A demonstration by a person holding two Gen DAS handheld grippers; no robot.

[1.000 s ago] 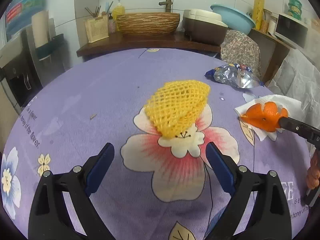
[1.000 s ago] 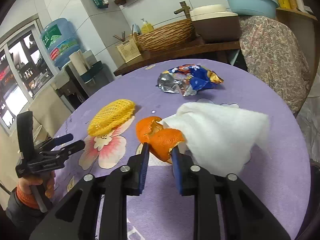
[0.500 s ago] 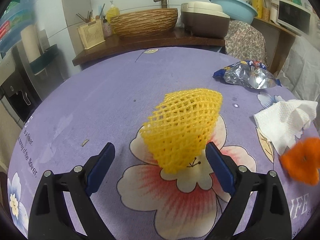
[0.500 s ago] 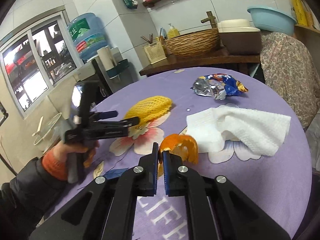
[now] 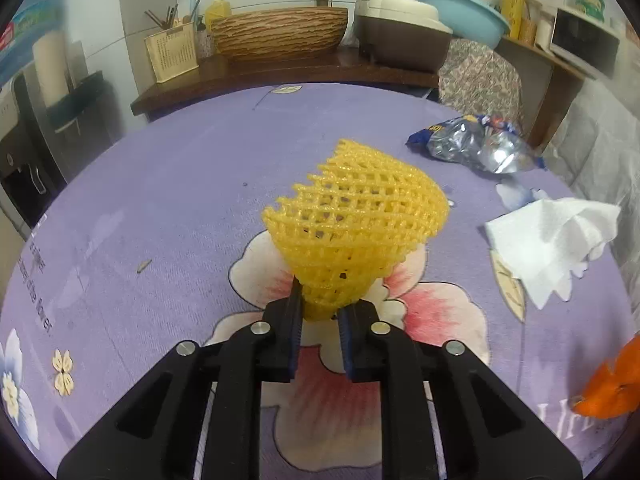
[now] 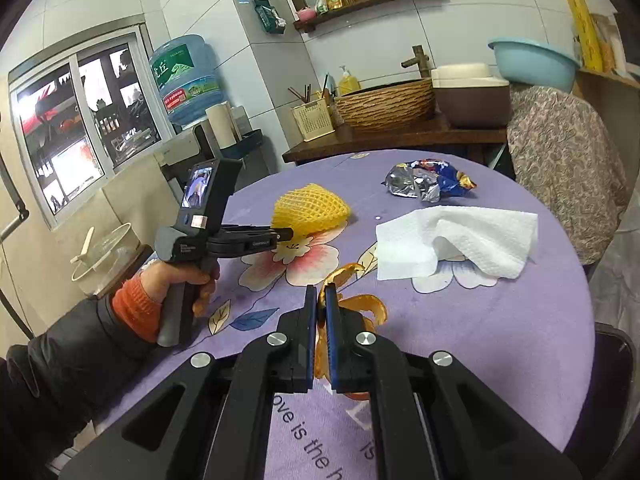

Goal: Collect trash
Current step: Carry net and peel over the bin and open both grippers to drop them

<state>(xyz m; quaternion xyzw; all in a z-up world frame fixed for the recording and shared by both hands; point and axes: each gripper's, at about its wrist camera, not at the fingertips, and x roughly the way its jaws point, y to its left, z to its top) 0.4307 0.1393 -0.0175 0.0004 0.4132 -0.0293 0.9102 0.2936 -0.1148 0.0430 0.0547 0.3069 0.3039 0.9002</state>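
Yellow foam net (image 5: 352, 220) pinched in left tool (image 5: 319, 312), just closed; right tool (image 6: 320, 300) clamps orange peel (image 6: 360, 304).

Both views are evenly and fairly brightly lit, with only soft shadows on the table (image 5: 168, 184). Daylight blows out parts of the window (image 6: 76, 120), and the foil wrapper (image 5: 476, 148) glints. Fisheye bending curves the edges into dark corners; the peel (image 5: 612, 388) at the rim is blurred.
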